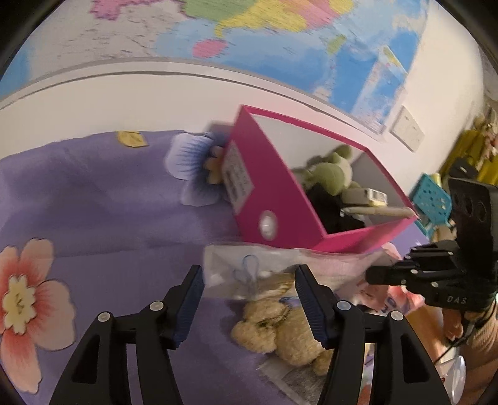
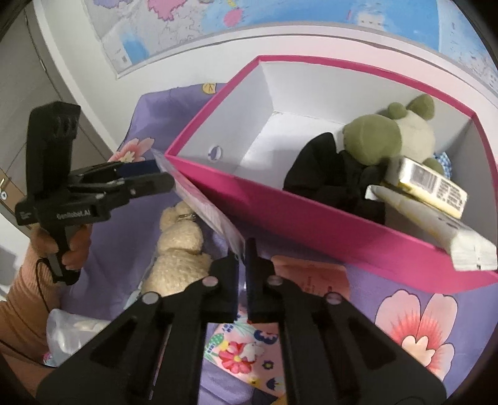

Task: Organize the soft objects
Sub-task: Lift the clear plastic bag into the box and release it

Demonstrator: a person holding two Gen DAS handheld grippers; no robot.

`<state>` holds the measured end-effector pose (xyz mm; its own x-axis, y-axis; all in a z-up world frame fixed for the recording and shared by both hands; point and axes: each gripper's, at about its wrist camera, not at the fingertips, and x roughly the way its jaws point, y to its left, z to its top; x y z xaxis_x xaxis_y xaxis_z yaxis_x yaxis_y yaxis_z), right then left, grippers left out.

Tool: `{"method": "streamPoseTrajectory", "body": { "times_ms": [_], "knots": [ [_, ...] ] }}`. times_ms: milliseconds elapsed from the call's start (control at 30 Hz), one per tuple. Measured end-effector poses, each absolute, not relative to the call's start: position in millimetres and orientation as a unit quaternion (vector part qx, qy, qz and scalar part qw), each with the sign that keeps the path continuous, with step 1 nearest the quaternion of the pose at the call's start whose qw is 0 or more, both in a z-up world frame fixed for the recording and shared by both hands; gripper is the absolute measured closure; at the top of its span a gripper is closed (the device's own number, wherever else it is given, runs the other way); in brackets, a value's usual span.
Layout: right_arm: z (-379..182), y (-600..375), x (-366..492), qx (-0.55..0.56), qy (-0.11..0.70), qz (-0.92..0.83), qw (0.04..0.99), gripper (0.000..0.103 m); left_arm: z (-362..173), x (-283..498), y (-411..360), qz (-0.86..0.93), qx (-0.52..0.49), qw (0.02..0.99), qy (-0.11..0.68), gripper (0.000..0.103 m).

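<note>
Purple floral bedspread (image 1: 109, 199) as work surface, world map (image 1: 264, 28) on the wall behind. Landmark: one pink box (image 1: 280, 199), open-topped, white inside.

Left gripper (image 1: 249, 299): jaws spread wide, closed on nothing. One clear plastic bag (image 1: 280, 264) stretched across the gap between them, just in front of the pink box's near wall; contact with the fingertips (image 1: 194, 280) not determinable. One cream teddy bear (image 1: 280, 330) hanging from the bag, below the jaws, near the box's front.

Right gripper (image 2: 242, 252): jaws nearly together, pinching the bag's far edge beside the pink box's near wall.

Count inside the pink box: one green plush frog (image 2: 389, 137) at the back, one black soft item (image 2: 326, 174) in front of it, two cartons (image 2: 435, 199) leaning over the rim. One teal perforated basket (image 1: 432, 202) beyond the box.
</note>
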<state>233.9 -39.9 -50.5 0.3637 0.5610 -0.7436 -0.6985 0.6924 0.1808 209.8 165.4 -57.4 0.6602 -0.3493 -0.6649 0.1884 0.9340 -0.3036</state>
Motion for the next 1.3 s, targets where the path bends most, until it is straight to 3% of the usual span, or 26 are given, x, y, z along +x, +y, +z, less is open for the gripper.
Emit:
{"method": "streamPoseTrajectory", "body": {
  "times_ms": [200, 300, 533, 800, 1300],
  "knots": [
    [-45.6, -47.0, 231.0, -0.071, 0.404, 0.39, 0.824, 0.1, -52.7, 205.4, 158.7, -0.174, -0.119, 0.9, 0.381, 0.039],
    [-35.3, -56.1, 227.6, -0.06, 0.39, 0.396, 0.829, 0.099, -37.6, 191.9, 156.7, -0.178, -0.13, 0.905, 0.363, 0.048],
    [-2.0, -88.7, 208.5, -0.037, 0.346, 0.408, 0.844, 0.1, 10.2, 163.2, 134.8, -0.202, -0.134, 0.92, 0.308, 0.048],
    [37.1, -110.9, 210.3, -0.024, 0.3, 0.392, 0.869, 0.099, 57.0, 181.2, 106.1, -0.195, -0.106, 0.934, 0.281, 0.048],
    [17.7, -115.7, 283.5, 0.015, 0.351, 0.357, 0.865, 0.098, 15.3, 263.4, 94.2, -0.111, -0.1, 0.914, 0.378, 0.048]
  ]
}}
